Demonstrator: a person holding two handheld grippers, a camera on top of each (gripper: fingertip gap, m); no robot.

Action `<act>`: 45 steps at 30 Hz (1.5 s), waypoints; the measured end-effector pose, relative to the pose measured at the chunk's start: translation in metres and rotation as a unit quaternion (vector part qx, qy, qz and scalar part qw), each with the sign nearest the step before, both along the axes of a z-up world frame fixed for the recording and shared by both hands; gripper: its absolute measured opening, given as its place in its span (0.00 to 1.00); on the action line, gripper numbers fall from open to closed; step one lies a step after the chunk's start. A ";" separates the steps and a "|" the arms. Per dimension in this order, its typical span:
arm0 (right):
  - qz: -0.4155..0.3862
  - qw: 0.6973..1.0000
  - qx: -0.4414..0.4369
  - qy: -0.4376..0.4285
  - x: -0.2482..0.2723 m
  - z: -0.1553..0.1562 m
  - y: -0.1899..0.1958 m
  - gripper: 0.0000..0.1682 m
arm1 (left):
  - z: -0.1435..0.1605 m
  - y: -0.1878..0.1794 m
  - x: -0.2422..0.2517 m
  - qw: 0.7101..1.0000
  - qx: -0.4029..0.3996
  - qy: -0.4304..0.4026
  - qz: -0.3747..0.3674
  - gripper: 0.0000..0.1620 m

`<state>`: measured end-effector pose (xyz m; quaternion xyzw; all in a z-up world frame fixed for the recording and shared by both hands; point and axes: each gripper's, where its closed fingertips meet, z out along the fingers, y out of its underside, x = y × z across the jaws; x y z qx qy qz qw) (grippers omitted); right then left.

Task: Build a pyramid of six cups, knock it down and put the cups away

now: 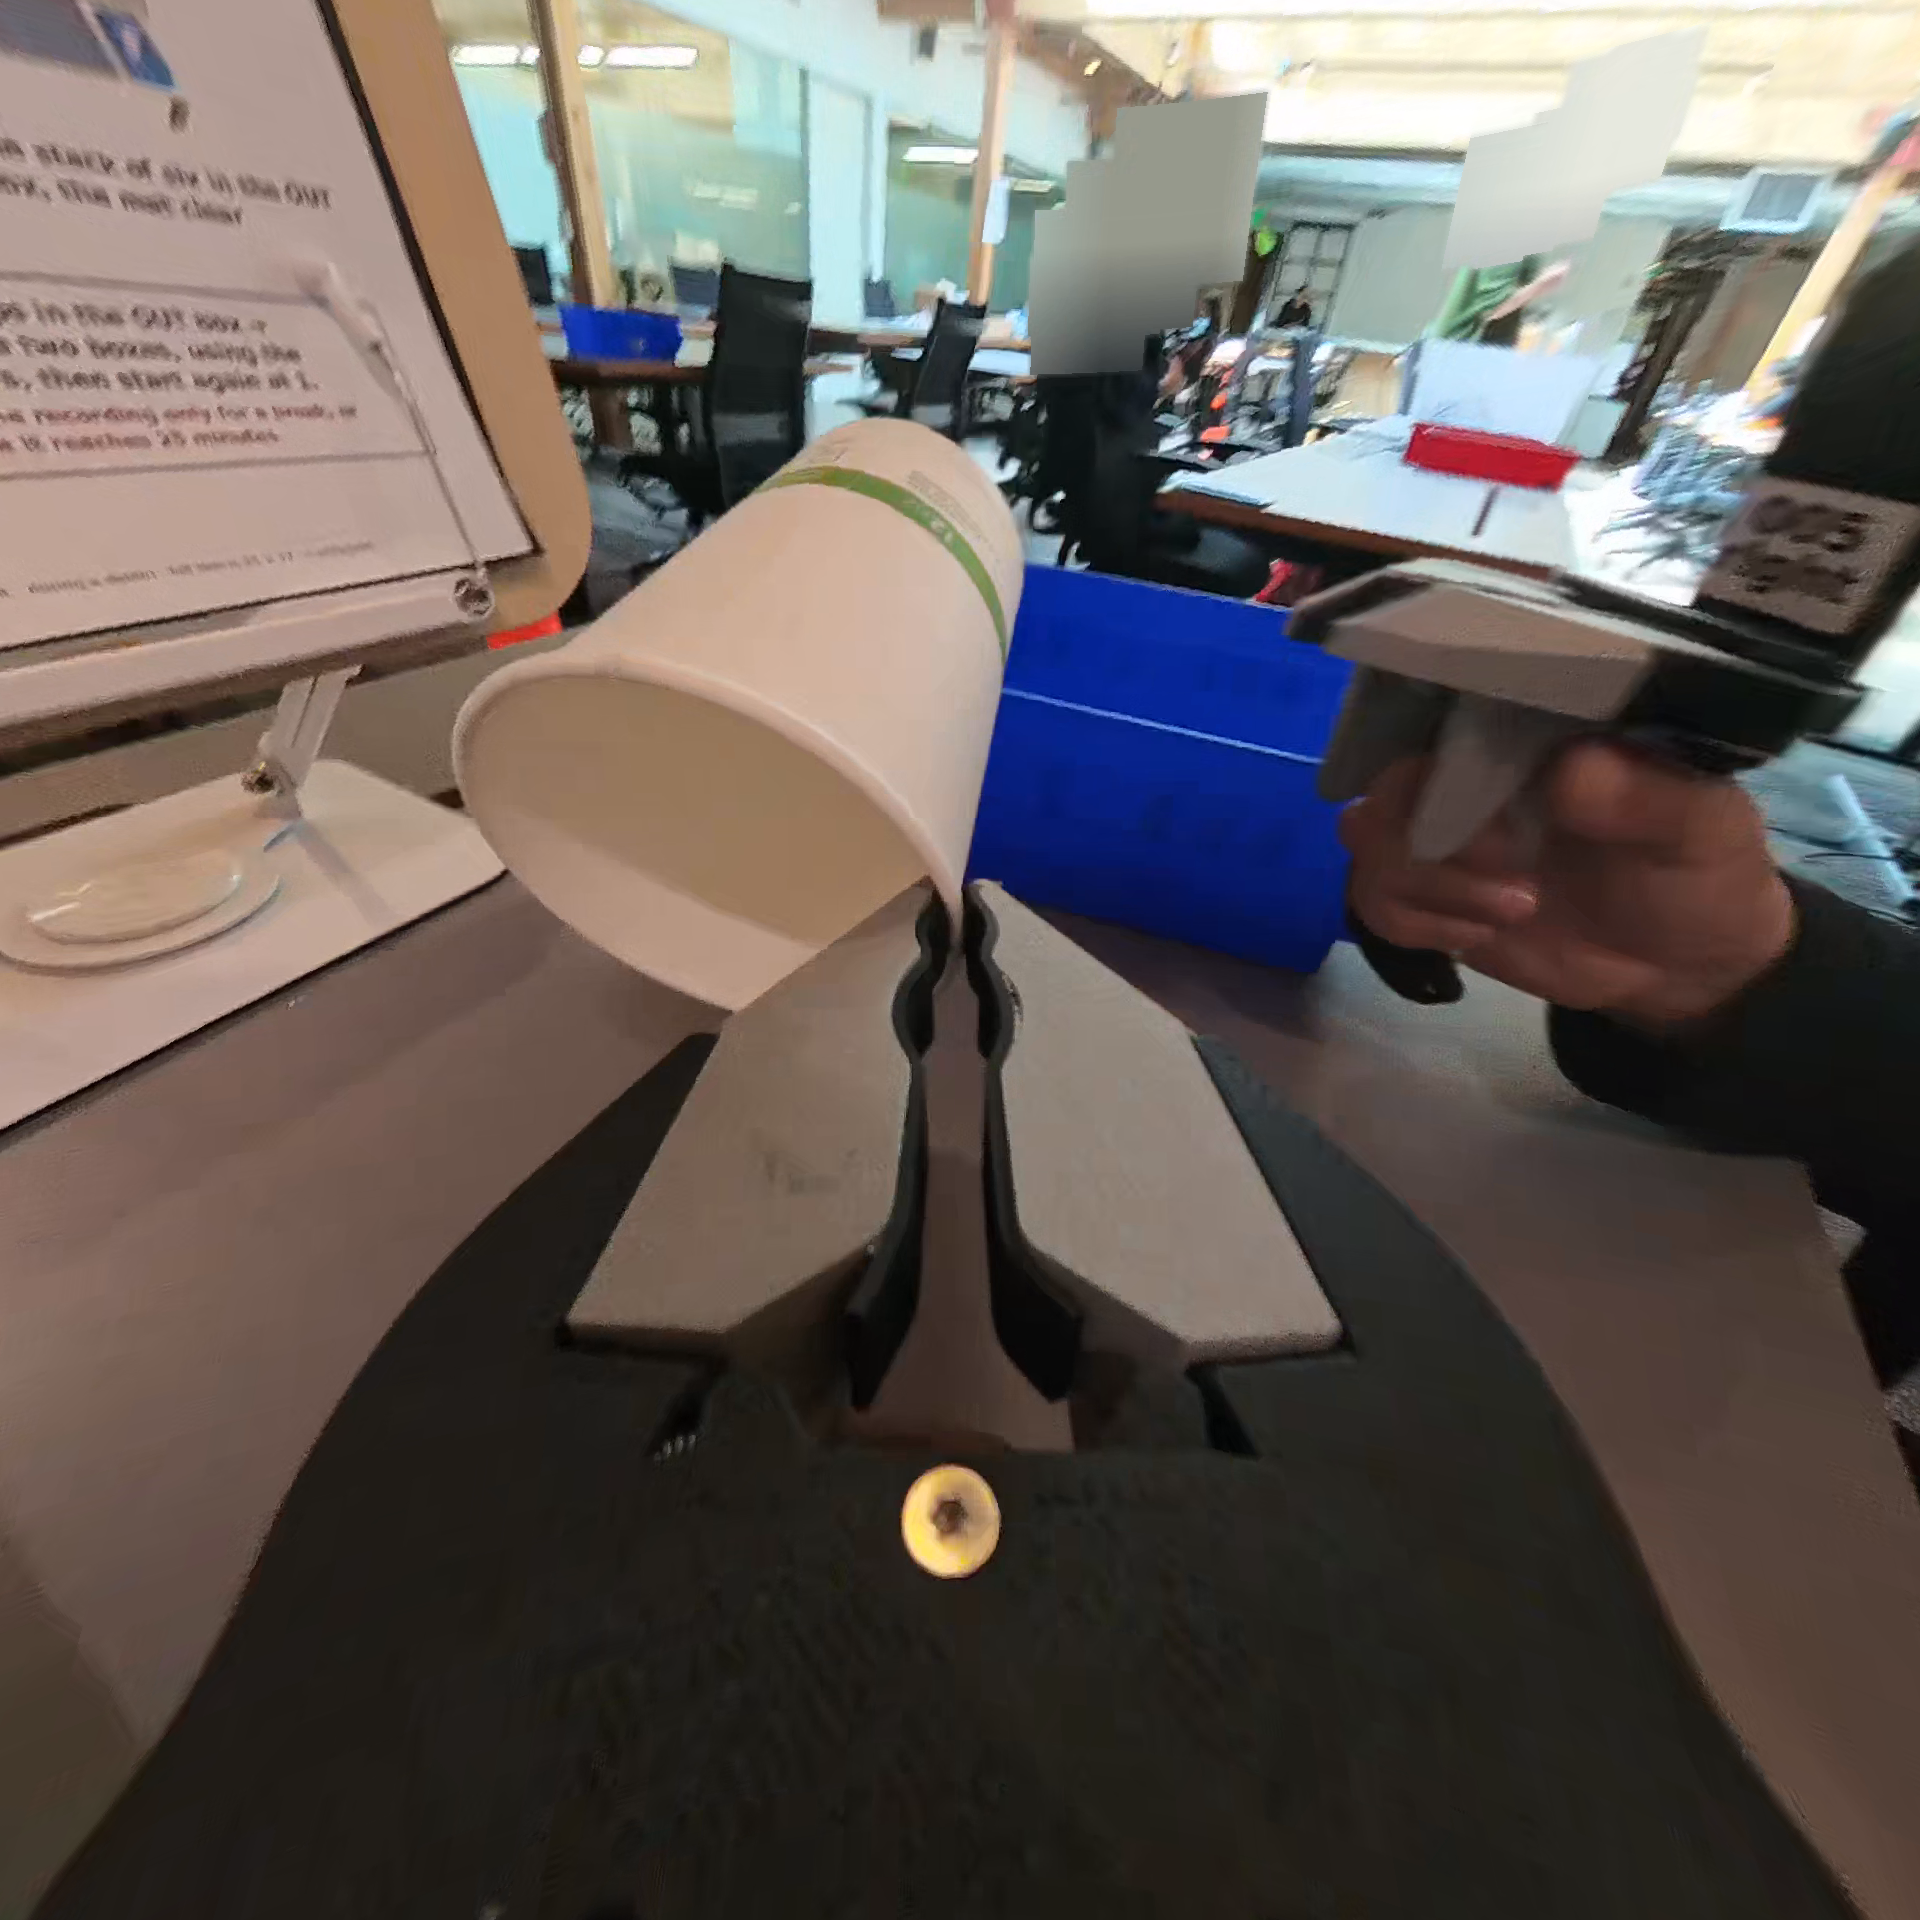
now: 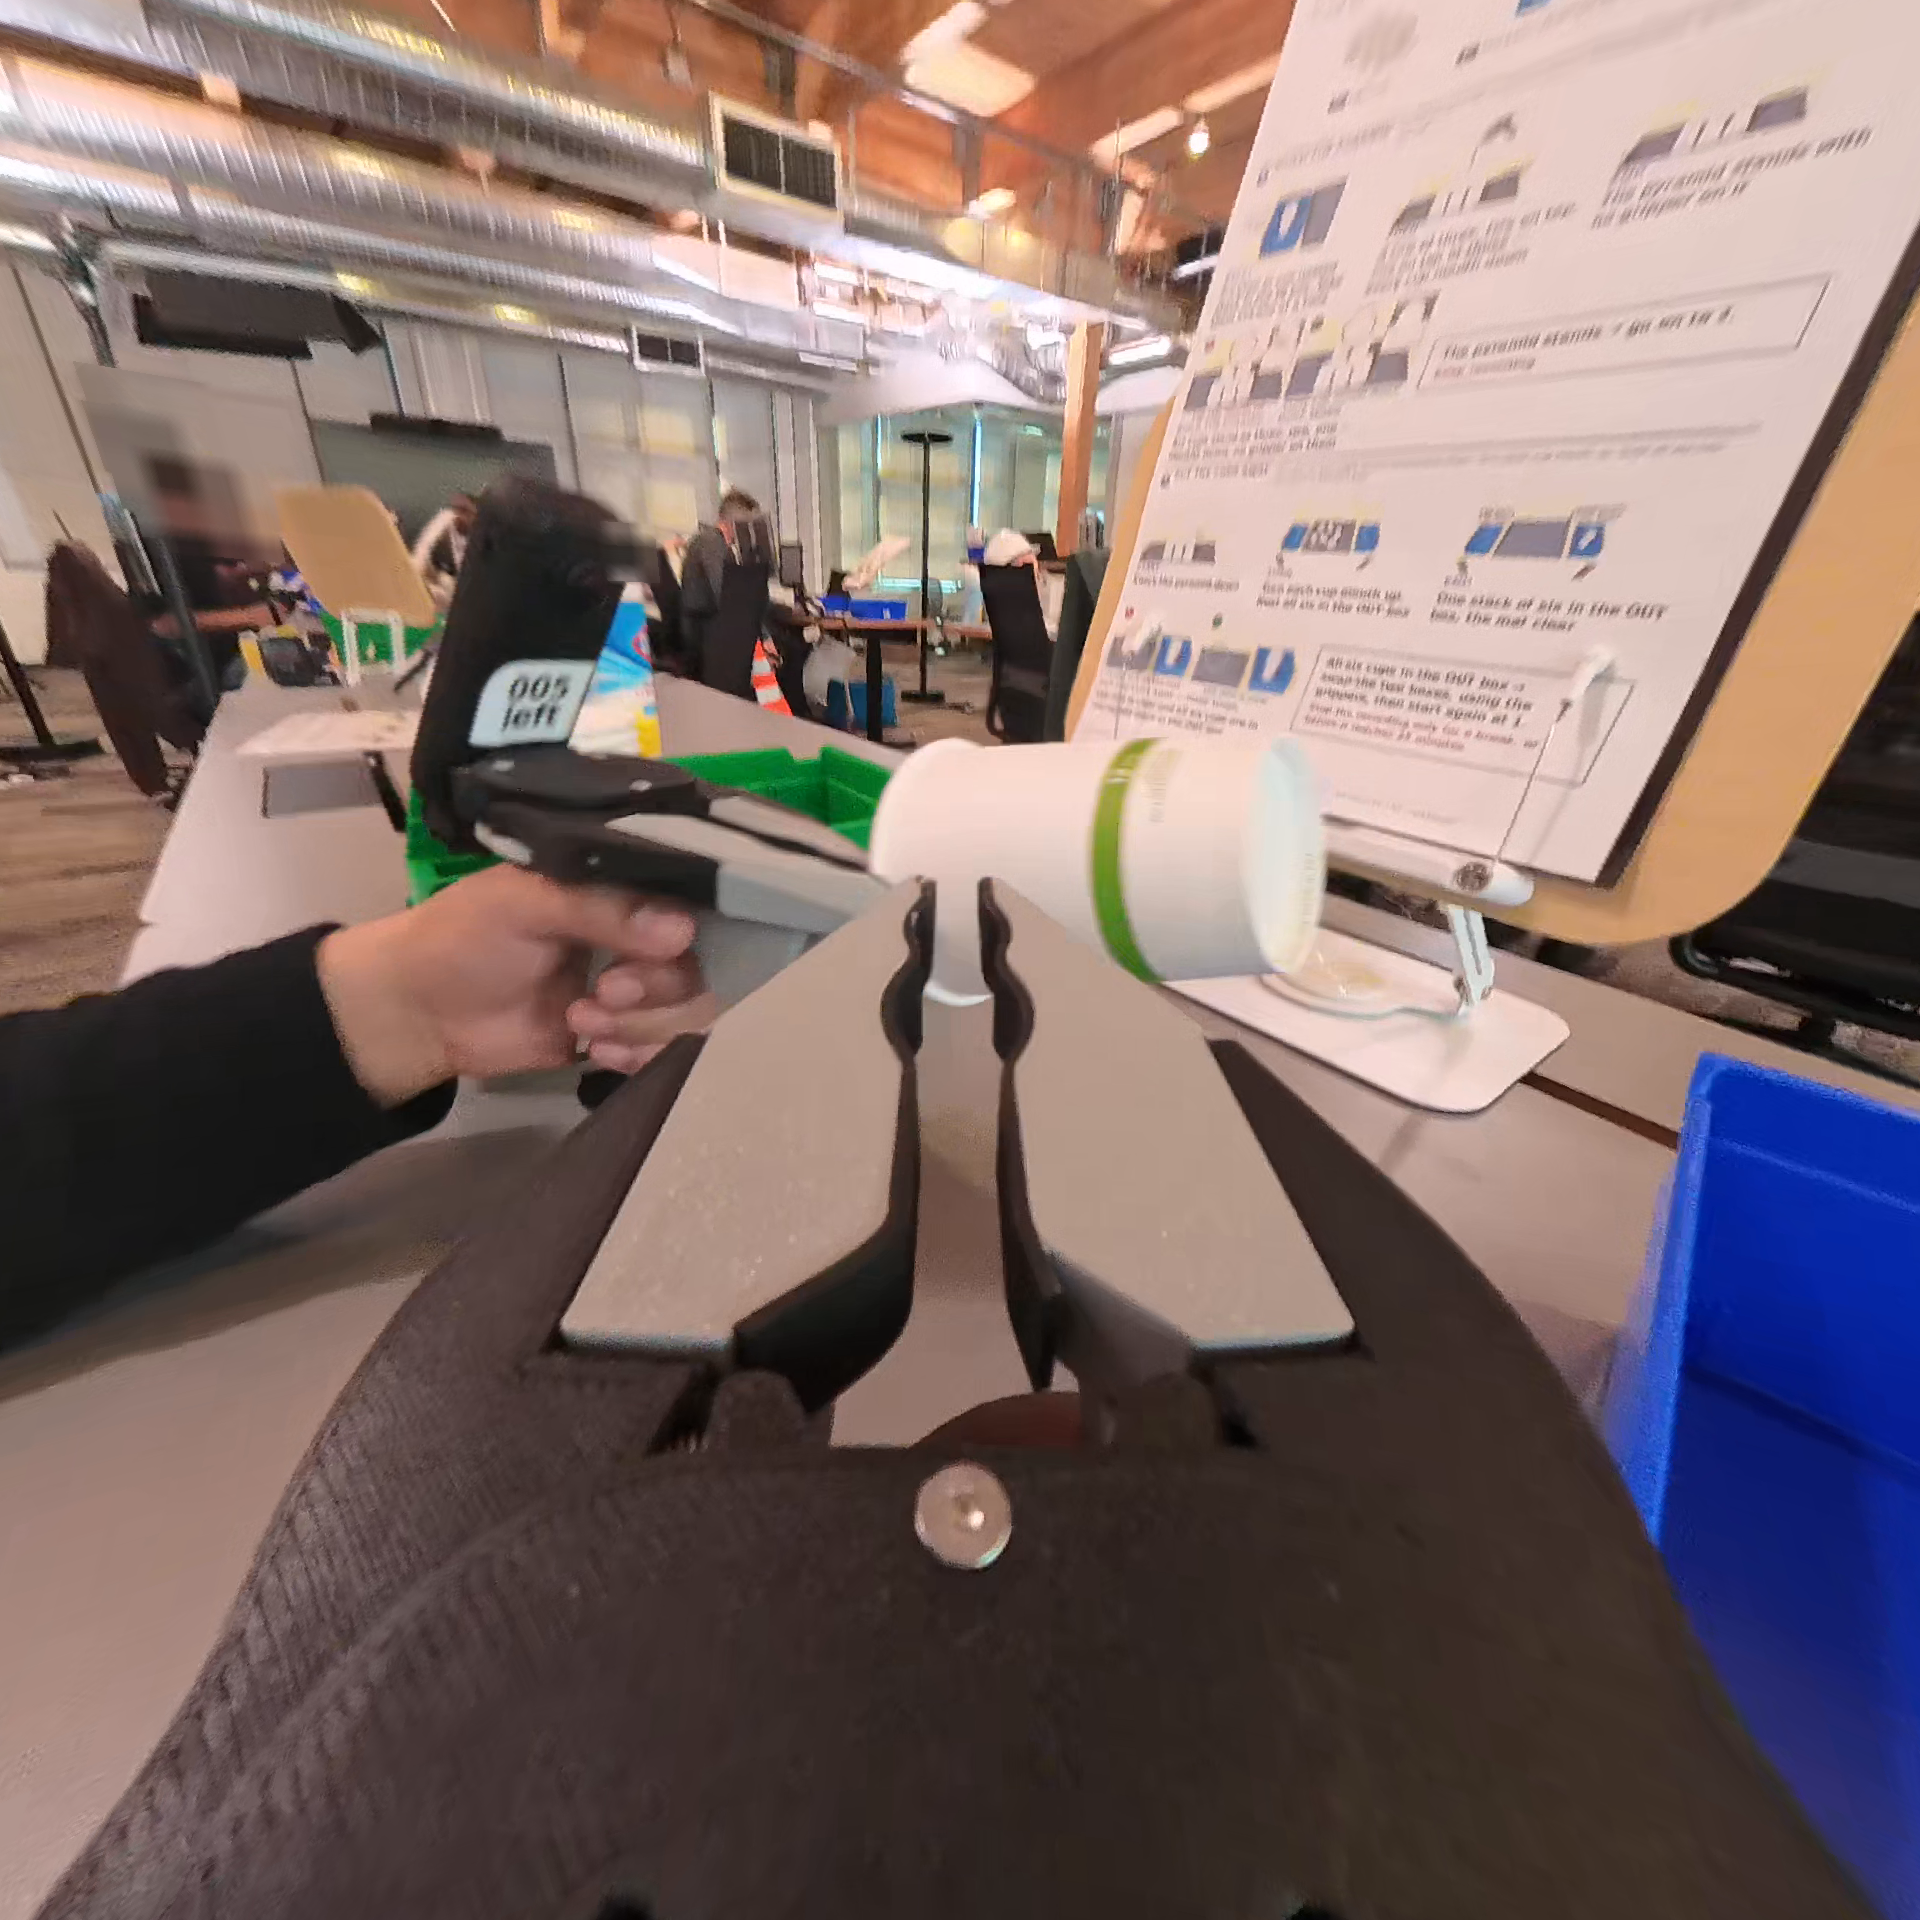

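Note:
My left gripper [image 1: 958, 914] is shut on the rim of a white paper cup [image 1: 769, 707] with a green band. It holds the cup in the air, tilted, with the mouth toward the camera and the base pointing up and away. In the right wrist view the same cup [image 2: 1039, 842] lies sideways, base to the right, with the left gripper [image 2: 862, 873] pinching its rim. My right gripper [image 2: 956, 904] has its jaws almost together with nothing between them. It is also seen in the left wrist view [image 1: 1309, 623], to the right of the cup and apart from it.
A blue bin [image 1: 1143, 769] stands on the grey table behind the cup and shows at the right edge of the right wrist view [image 2: 1787, 1351]. An instruction board on a white stand [image 1: 208, 364] stands at the left. A green bin [image 2: 810, 779] sits farther back. Left tips to right tips: about 8 cm.

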<state>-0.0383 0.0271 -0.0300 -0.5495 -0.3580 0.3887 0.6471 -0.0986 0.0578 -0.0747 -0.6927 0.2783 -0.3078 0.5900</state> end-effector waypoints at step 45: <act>0.059 0.880 0.016 -0.472 0.000 -0.041 0.008 0.00 | -0.008 0.007 -0.059 0.994 -0.013 -0.054 0.096 0.15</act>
